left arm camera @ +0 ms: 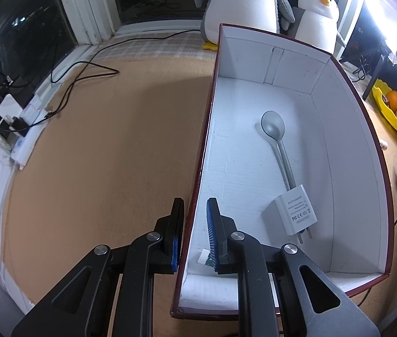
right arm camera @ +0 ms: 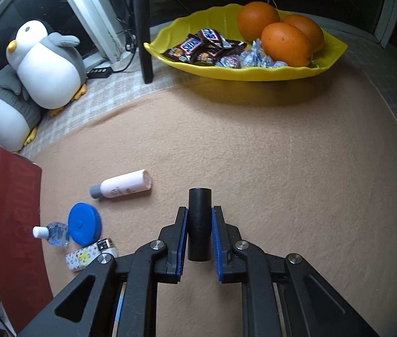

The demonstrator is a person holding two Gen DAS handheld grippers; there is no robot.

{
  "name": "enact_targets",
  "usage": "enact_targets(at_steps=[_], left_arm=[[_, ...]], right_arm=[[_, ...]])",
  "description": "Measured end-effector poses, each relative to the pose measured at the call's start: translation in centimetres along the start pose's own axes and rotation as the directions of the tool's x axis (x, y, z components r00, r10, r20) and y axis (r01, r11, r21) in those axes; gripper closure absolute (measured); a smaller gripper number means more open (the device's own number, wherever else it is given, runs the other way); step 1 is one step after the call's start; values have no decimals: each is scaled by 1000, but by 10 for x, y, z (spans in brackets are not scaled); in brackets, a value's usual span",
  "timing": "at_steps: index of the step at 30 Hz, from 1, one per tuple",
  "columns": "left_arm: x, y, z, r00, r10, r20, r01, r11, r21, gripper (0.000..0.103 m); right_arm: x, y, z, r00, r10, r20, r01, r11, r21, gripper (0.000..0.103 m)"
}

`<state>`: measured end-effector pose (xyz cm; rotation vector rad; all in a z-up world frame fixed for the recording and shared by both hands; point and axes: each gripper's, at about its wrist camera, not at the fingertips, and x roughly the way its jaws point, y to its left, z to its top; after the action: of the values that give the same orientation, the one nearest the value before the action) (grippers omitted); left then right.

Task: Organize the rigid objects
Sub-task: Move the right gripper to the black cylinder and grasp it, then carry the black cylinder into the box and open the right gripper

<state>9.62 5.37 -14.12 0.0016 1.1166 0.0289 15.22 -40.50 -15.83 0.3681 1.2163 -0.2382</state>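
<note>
my left tool (left arm camera: pixel 195 213) pinches the box wall (left arm camera: pixel 198 168) | my right tool (right arm camera: pixel 200 220) is clamped on the black cylinder (right arm camera: pixel 199 224)

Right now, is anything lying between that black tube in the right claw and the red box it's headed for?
Yes. The black tube is clamped in the right gripper. Between it and the red box lie a blue lid, a small clear bottle, a patterned lighter and a pink bottle. All lie low on the cloth, so lifting over should clear them.
</note>
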Motion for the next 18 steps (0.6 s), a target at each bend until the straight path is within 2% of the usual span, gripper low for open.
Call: enact_targets(at_steps=[10,18], left_arm=[[-4,4,-3,1000,-20,15,20,1000,-21,88],[-10,10,-7,999,-22,28,24,999,-40,88]], right_arm=[[-41,43,-14,996,72,47,-66,992,-105,88],[-85,109,-39,982,174,76,-145,945,-292,88]])
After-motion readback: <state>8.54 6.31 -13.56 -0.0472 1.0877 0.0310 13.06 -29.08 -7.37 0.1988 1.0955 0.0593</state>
